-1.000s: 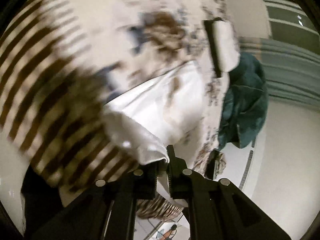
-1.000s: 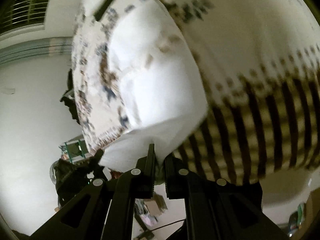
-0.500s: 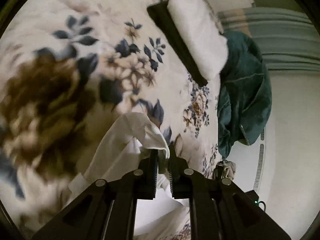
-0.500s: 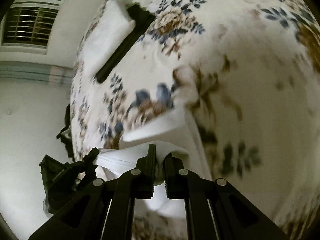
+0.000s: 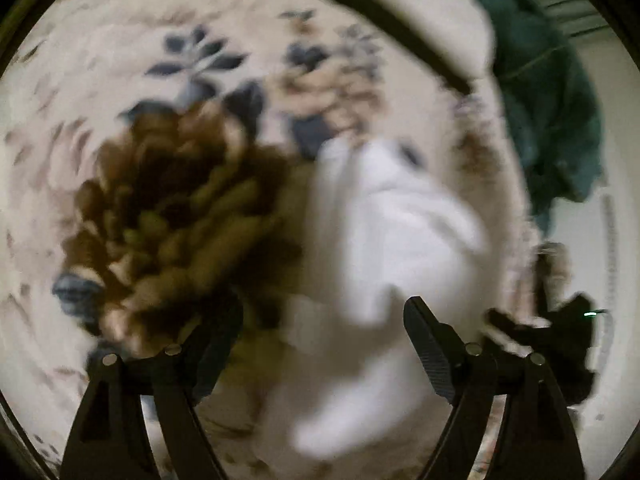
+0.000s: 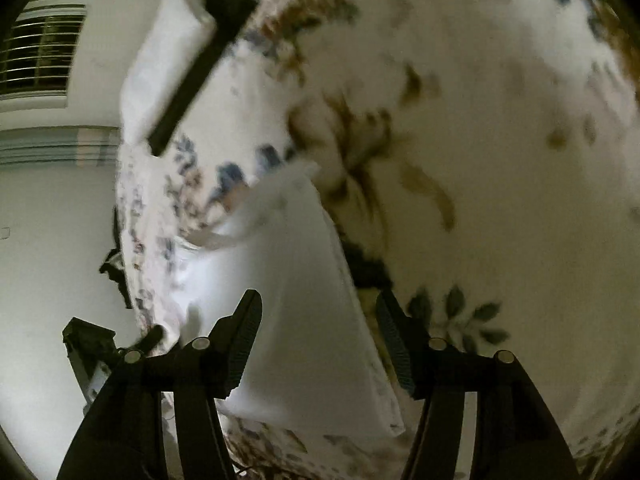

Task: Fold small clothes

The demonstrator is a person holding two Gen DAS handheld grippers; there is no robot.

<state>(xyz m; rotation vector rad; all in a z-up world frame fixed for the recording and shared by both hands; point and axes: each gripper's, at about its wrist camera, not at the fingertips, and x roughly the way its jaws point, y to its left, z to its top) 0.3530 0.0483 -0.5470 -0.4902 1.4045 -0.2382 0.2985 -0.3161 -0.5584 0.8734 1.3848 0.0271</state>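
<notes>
A small white garment (image 5: 384, 248) lies on the floral bedspread (image 5: 120, 80); it is blurred in the left wrist view. My left gripper (image 5: 320, 320) is open and empty, with its fingers on either side of the cloth. In the right wrist view the same white garment (image 6: 296, 300) lies flat with a folded edge. My right gripper (image 6: 320, 312) is open and empty just above it, its fingers spread to either side of the cloth.
A white pillow with a dark band (image 5: 420, 12) lies further up the bed; it also shows in the right wrist view (image 6: 172, 68). A teal cloth (image 5: 552, 112) hangs at the bed's edge. A window with bars (image 6: 36, 52) is on the wall.
Both grippers were shut on the white garment and carried it down onto the bedspread. Now both have opened and let it go; it rests on the bed.
</notes>
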